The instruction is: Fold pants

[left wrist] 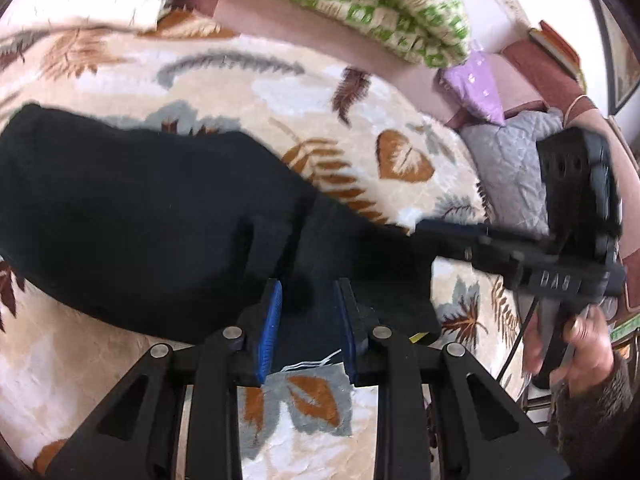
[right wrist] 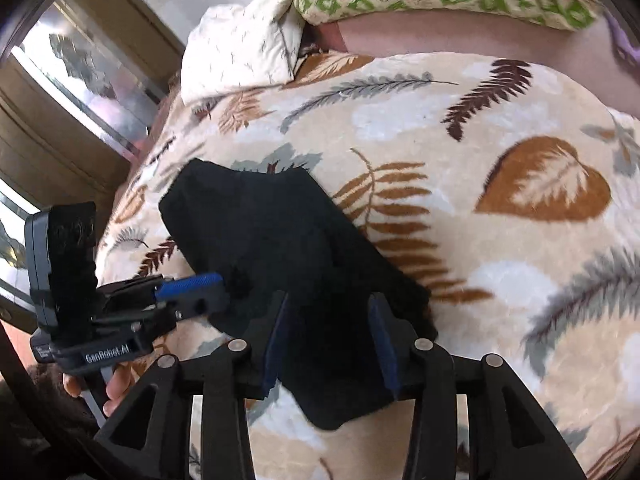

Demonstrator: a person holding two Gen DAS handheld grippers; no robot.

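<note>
Left wrist view: the left gripper fingers stand apart astride the near hem of the soft black fabric pants, not pinching. The right gripper fingers likewise straddle cloth, loosely. The pants look already folded into a compact slab stretching toward ten o'clock on the plush leaf-patterned bed blanket; perhaps one fold remains.

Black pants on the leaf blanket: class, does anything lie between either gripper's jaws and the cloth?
Nothing visible does. The black pants already lie between the jaws of the left gripper and right gripper, on the leaf blanket.
</note>
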